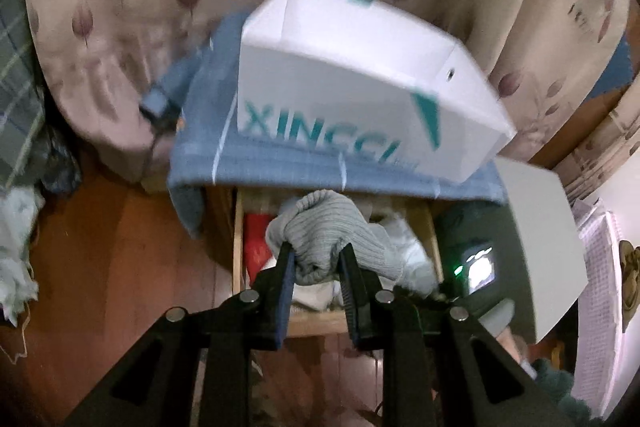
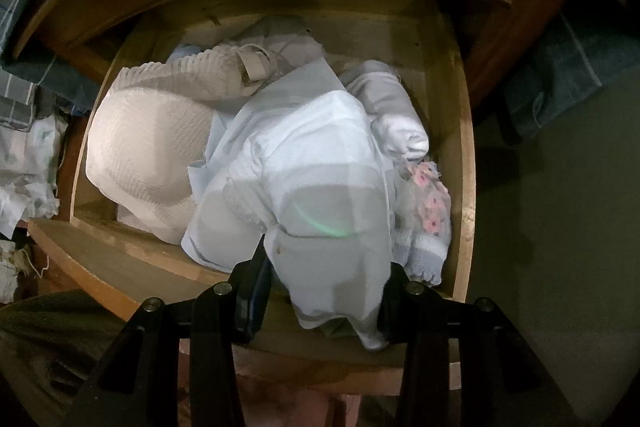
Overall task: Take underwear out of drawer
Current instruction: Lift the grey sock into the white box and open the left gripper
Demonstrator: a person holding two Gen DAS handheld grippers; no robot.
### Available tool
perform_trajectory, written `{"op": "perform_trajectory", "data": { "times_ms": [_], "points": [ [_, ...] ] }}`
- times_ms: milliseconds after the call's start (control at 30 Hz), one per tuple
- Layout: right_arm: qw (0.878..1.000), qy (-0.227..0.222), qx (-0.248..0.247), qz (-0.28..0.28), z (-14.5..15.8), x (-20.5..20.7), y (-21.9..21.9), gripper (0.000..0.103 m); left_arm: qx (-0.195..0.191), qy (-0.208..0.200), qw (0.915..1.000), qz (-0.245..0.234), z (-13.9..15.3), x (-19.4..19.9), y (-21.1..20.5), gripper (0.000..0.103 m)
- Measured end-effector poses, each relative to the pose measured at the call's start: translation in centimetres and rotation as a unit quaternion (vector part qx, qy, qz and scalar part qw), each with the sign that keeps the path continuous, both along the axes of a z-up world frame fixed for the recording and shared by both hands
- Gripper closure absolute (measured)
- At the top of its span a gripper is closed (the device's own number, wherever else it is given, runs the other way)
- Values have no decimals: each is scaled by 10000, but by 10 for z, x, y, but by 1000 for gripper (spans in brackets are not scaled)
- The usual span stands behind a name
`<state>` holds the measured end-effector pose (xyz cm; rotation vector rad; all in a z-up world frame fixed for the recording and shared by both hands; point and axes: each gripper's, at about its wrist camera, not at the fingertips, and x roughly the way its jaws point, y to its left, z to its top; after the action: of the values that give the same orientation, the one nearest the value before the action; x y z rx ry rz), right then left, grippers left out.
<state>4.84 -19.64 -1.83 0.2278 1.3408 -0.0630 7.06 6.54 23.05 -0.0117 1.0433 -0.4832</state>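
My left tool (image 1: 316, 259) clamps the grey ribbed garment (image 1: 324, 227); my right tool (image 2: 324, 291) clamps pale-blue underwear (image 2: 316, 163), which may drag neighbouring clothes out of the drawer (image 2: 464, 163).

1. The wooden drawer (image 2: 466, 147) stood pulled out and was crammed with garments.
2. A pale blue garment (image 2: 316, 163) lay heaped at the drawer's middle and spilled over its front edge.
3. The right gripper (image 2: 324, 291) had its fingers on either side of that garment's hanging end, the cloth hiding the right finger.
4. A white ribbed garment (image 2: 148, 151) filled the drawer's left side.
5. A grey roll (image 2: 384, 91) and a pink-flowered piece (image 2: 430, 203) lay along the drawer's right wall.
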Motion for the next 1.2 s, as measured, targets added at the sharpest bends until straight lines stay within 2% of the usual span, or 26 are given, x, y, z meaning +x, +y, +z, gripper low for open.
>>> {"op": "perform_trajectory", "data": {
  "times_ms": [100, 267, 433, 567, 733, 900, 1167, 1200],
  "points": [
    [10000, -18, -40, 8, 1, -2, 1, 63, -112, -257, 9996, -64, 42, 7, -3, 81],
    [10000, -58, -31, -5, 1, -2, 1, 63, -31, -840, 9964, -131, 101, 29, -16, 81],
    [10000, -100, -1, -2, 2, -3, -1, 63, 50, -1062, 9942, -143, 125, 74, -41, 81],
    [9999, -111, 42, -11, 2, -4, -2, 63, 91, -857, 9961, -214, 107, 121, -64, 81],
    [9999, -106, 47, 9, 3, -3, -1, 63, 495, -632, 9966, -165, 62, 162, -87, 81],
    [9999, -59, 94, -9, 2, -1, -1, 63, 808, -388, 9960, 10, 21, 174, -90, 81],
    [10000, -45, 64, -16, 2, 0, 0, 62, 877, -40, 9955, 344, -6, 170, -83, 81],
    [10000, -47, 59, -14, 2, 0, 0, 62, 875, -90, 9954, 375, -6, 170, -83, 81]
  ]
}}
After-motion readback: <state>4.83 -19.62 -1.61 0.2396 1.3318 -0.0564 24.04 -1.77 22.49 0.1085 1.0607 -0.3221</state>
